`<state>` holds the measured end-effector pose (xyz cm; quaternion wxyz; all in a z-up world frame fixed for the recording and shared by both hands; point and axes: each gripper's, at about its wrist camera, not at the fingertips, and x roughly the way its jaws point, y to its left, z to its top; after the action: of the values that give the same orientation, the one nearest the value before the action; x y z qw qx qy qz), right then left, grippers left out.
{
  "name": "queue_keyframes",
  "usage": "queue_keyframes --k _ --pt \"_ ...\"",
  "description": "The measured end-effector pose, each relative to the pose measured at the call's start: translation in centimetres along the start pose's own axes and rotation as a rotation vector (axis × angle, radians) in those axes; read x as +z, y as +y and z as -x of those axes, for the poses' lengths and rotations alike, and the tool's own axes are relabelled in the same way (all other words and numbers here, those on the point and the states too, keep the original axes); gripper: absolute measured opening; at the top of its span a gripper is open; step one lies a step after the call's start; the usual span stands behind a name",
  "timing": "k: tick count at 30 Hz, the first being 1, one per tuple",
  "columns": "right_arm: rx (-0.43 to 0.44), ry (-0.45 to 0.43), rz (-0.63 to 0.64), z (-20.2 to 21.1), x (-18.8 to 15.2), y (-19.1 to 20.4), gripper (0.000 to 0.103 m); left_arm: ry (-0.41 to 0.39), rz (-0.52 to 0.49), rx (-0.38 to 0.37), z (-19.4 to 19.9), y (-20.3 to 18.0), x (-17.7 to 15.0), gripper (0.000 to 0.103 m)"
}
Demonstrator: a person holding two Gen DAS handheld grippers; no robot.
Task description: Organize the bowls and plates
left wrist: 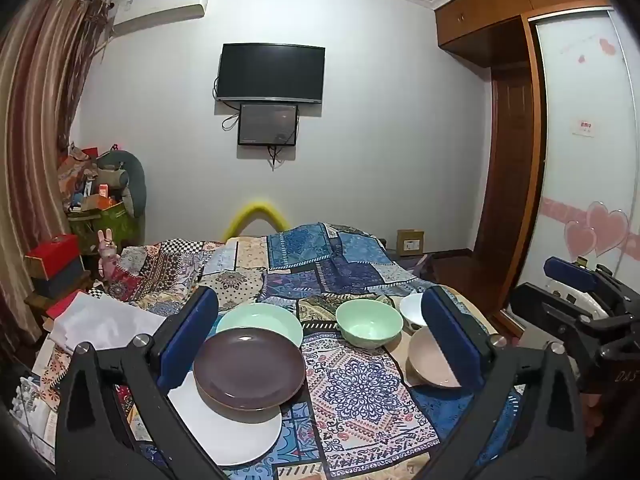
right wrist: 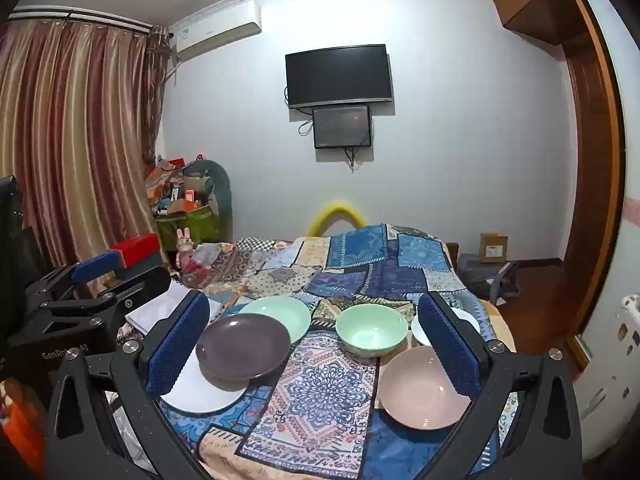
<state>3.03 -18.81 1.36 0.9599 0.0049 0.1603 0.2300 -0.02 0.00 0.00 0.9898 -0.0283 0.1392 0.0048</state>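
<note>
Six dishes lie ahead of you on the bed's patchwork quilt (right wrist: 320, 392), in blue, cream and red prints. Around them, from the left: striped brown curtains (right wrist: 72, 140), a red box (right wrist: 138, 246), a folded white cloth (left wrist: 108, 320), a pink rabbit figure (right wrist: 185, 250) and a wall-mounted black television (right wrist: 338, 74).

On the left, a dark purple round plate (right wrist: 243, 346) sits on a flat white plate (right wrist: 200, 392), overlapping its far edge. A pale green plate (right wrist: 280, 316) lies just behind, partly covered by the purple rim. Near the middle stands a pale green bowl (right wrist: 370, 334), upright and apart from the plates. To its right lies a shallow pink bowl (right wrist: 422, 388), with a white bowl (left wrist: 412, 310) behind it.

Your left tool (left wrist: 320, 344) hangs over the plates with its blue-padded jaws spread wide and nothing between them. Your right tool (right wrist: 316, 348) is equally wide and empty-handed.

Each tool's left finger hides the near-left part of the white plate. From the left wrist, the right finger cuts off much of the pink bowl; from the right wrist, it covers most of the white bowl.
</note>
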Motion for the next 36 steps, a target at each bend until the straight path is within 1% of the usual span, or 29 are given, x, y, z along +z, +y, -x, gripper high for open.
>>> queue_keyframes --k 4,7,9,13,14,20,22,36 --pt "-0.001 0.001 -0.003 -0.02 -0.07 0.00 0.103 -0.017 0.000 0.012 0.29 -0.03 -0.05 0.103" --pt "0.000 0.002 -0.005 -0.03 -0.07 -0.05 0.103 0.002 0.005 0.002 -0.11 0.02 -0.25 0.103" --pt "0.000 0.000 -0.005 0.03 -0.10 0.01 0.103 -0.008 0.017 0.002 0.22 0.26 -0.21 0.103" --pt "0.000 -0.002 -0.004 0.15 -0.16 0.38 0.103 -0.003 0.009 0.009 -0.19 -0.04 -0.13 0.103" --pt "0.001 -0.001 -0.005 -0.23 0.00 -0.35 0.103 -0.003 0.011 0.008 -0.19 -0.01 -0.09 0.103" --pt "0.001 -0.006 -0.001 -0.15 0.44 -0.28 0.103 -0.002 0.010 0.008 -0.16 -0.02 0.02 0.103" --pt "-0.001 -0.012 -0.003 0.32 -0.03 0.43 0.103 -0.002 0.010 0.007 -0.19 -0.04 0.03 0.103" --pt "-0.003 -0.020 -0.008 0.50 0.12 0.47 0.103 0.000 0.011 0.004 -0.12 0.05 0.30 0.103"
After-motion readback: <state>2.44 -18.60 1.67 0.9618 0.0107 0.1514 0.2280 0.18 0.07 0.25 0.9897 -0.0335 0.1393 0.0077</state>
